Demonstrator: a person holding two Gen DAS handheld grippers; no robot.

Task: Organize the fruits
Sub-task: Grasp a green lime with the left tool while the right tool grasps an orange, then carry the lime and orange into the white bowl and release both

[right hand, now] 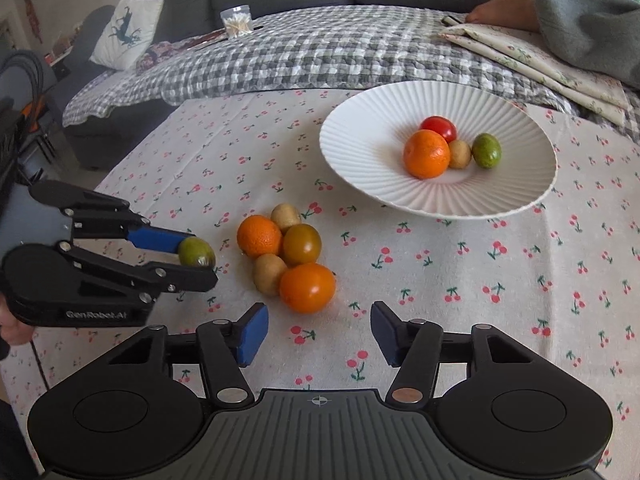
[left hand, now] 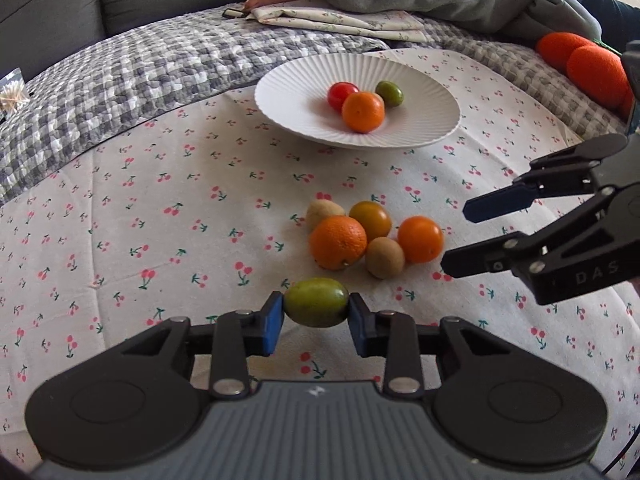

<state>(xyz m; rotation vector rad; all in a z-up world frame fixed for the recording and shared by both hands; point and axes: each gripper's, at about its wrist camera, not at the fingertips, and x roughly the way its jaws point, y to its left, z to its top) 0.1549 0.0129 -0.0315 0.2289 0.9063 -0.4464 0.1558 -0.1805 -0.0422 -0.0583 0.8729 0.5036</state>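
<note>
Left gripper (left hand: 316,322) grips green fruit (left hand: 316,301) endwise (long axis crosswise).

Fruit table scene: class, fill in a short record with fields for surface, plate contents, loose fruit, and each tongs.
surface: cherry-print cloth
plate: white ribbed plate holding four fruits
loose pile: five fruits clustered on the cloth
left tongs: shut on a green fruit
right tongs: open, empty, near the pile
</note>
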